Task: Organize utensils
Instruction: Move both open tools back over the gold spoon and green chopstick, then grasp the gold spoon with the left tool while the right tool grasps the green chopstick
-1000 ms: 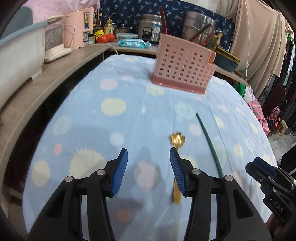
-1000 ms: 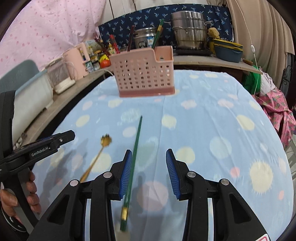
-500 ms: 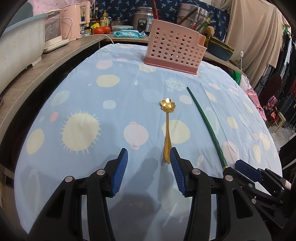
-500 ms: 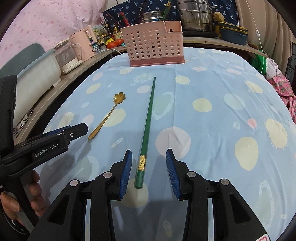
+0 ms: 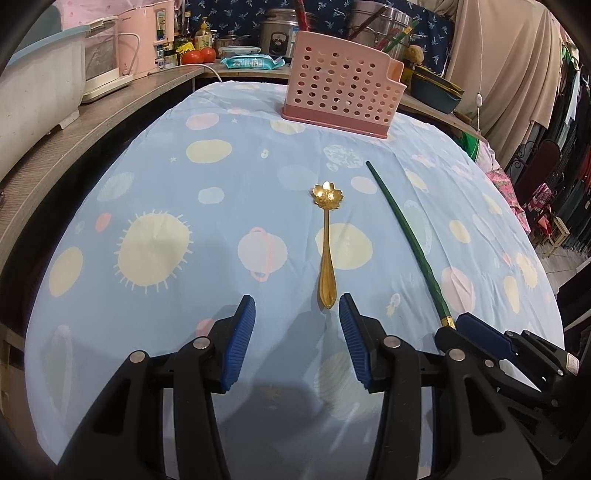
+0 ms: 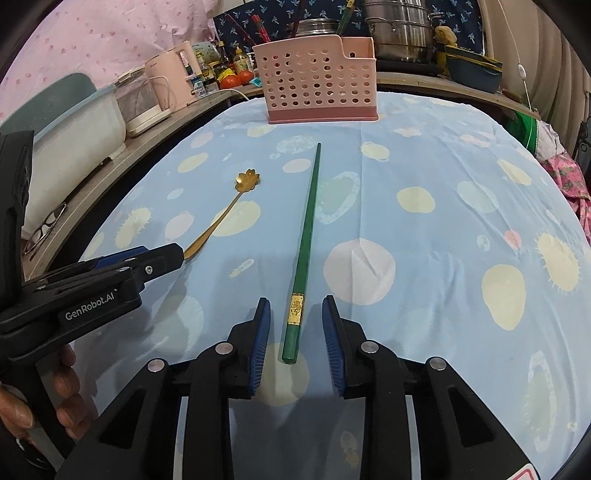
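A gold spoon [image 5: 327, 243] with a flower-shaped bowl lies on the blue patterned tablecloth [image 5: 184, 221]; it also shows in the right wrist view [image 6: 225, 214]. A green chopstick [image 5: 410, 236] with a gold band lies to its right, also in the right wrist view [image 6: 304, 247]. My left gripper [image 5: 297, 339] is open, its jaws just short of the spoon's handle end. My right gripper [image 6: 295, 336] is open, with the chopstick's thick end between its jaws. A pink perforated utensil basket [image 5: 341, 99] stands at the table's far end, also in the right wrist view [image 6: 319, 86].
A wooden counter [image 5: 92, 122] runs along the left with a white tub, a pink kettle [image 5: 147, 37], bottles and tomatoes. Pots [image 6: 400, 31] and a teal dish stand behind the basket. Clothes hang at the right. Glasses [image 6: 44, 229] lie on the counter.
Both grippers have pulled back toward the near edge of the table and lowered. The spoon handle end and the chopstick end now lie at the jaws. Both stay open.
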